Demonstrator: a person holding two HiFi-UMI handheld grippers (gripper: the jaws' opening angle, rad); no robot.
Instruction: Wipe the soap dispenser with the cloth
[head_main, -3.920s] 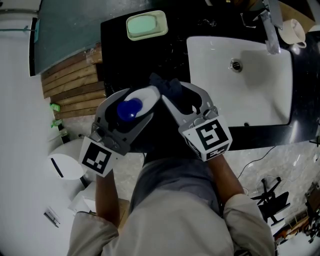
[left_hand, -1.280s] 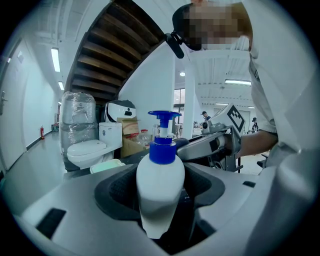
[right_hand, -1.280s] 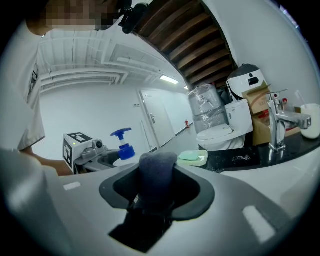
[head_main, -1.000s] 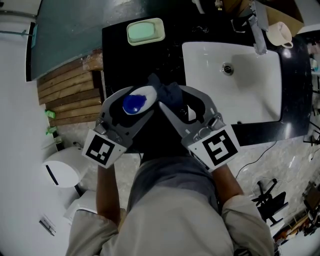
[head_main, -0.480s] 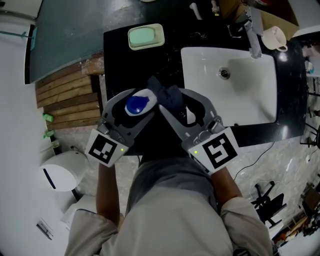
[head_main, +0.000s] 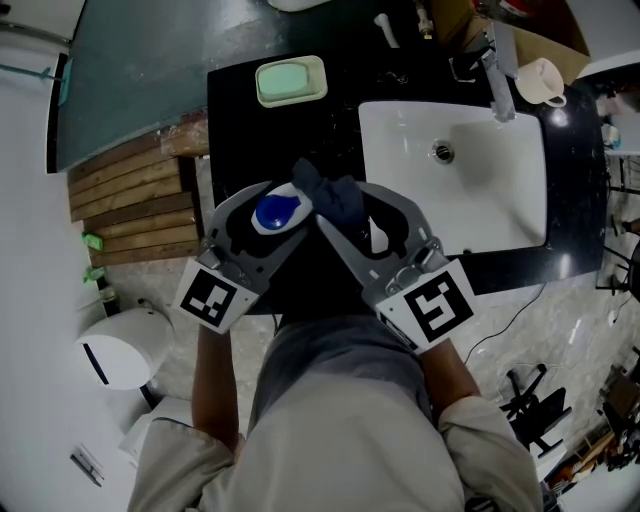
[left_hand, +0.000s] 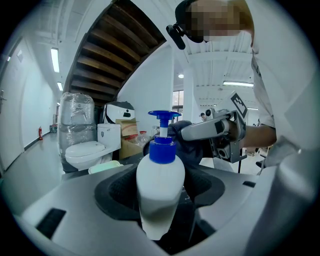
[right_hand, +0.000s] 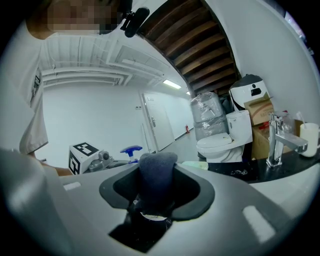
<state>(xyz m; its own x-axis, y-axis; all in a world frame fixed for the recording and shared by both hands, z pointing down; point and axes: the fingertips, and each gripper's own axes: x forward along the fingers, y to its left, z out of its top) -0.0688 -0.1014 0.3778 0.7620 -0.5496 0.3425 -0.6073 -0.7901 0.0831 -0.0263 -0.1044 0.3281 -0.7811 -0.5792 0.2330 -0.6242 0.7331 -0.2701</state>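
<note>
Setting: black counter (head_main: 240, 130) with a white sink (head_main: 500, 200) is lying under the person, a soap dish (head_main: 290, 80) sitting at its back edge; both grippers are being held over the counter's near edge, left of the sink.
Change: over the last few seconds the grippers are hardly shifting against each other; the blue pump (left_hand: 164, 116) is now showing a touch closer to the cloth (right_hand: 156, 175), while counter and sink are sliding lower in the head view, which reads as head movement rather than hand movement.
Meaning: wiping is probably under way in short strokes near the neck; whether the lower body is being covered cannot be told.
Left gripper (head_main: 268, 222): clamping the dispenser (left_hand: 160, 190) by its white body, holding it roughly upright, pump topmost.
Right gripper (head_main: 362, 215): pinching the dark cloth, a bunched end sticking out past the jaws.
Contact: the cloth is pressing against the dispenser's right side, by the pump collar.
Dispenser: being held in the air between the two tools, not resting on the counter.
Pose: both forearms are reaching forward from the body, the grippers angling inward so their tips are meeting in a V; marker cubes are facing up toward the head.
</note>
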